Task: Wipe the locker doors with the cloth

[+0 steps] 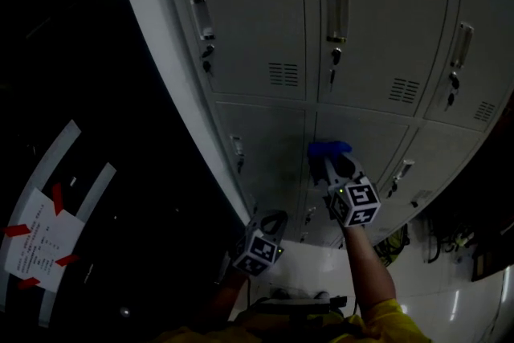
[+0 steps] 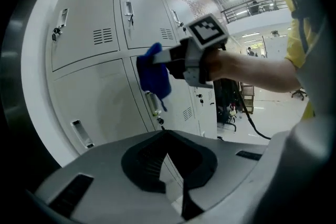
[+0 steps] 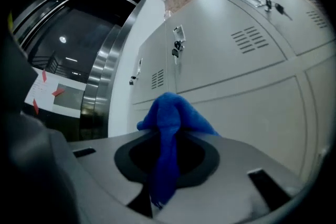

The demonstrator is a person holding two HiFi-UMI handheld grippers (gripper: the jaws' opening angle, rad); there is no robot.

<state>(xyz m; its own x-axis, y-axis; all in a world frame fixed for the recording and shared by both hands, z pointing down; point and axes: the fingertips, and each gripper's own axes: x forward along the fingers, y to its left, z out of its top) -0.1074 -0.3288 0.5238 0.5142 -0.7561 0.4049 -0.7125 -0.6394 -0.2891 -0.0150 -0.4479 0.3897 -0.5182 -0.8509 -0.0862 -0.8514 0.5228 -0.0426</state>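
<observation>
The cloth is clenched in the right tongs and held at the middle lower door. The left tongs are closed on nothing, down at 7 o'clock. No wipe marks can be made out, so which doors are done can't really be judged.

Locker doors: 2 rows in the head view, 3 upper doors above the lower row.
Cloth: in the jaws of the right hand-held gripper, at the top of the middle lower door.
Left hand-held gripper: below and left of the right one, near the lower doors.
Notice sheet: far left, well apart from the lockers.
</observation>
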